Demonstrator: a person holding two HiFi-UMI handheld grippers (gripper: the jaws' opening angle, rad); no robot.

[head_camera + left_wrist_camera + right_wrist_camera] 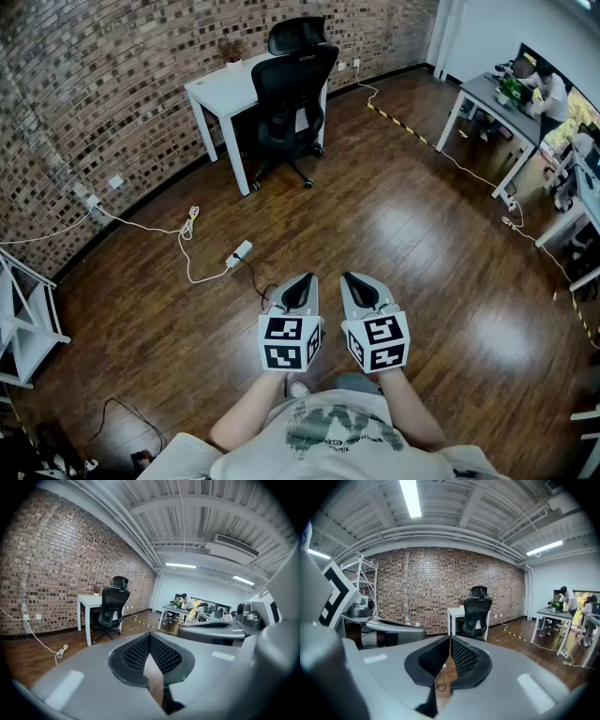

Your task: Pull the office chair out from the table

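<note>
A black office chair (292, 98) with a headrest is pushed in under a white table (223, 92) against the brick wall, far across the floor. The same chair (110, 612) and table (86, 601) show small in the left gripper view, and the chair (476, 612) stands ahead in the right gripper view. My left gripper (296, 281) and right gripper (357, 280) hover side by side over the wooden floor, close to my body. Both are shut with nothing between their jaws. Neither is near the chair.
A white power strip (239, 251) and cables (190, 228) lie on the floor between me and the table. Yellow-black tape (398, 124) runs along the floor at right. Other white desks (494, 99) with seated people stand at the right, a white rack (21, 319) at left.
</note>
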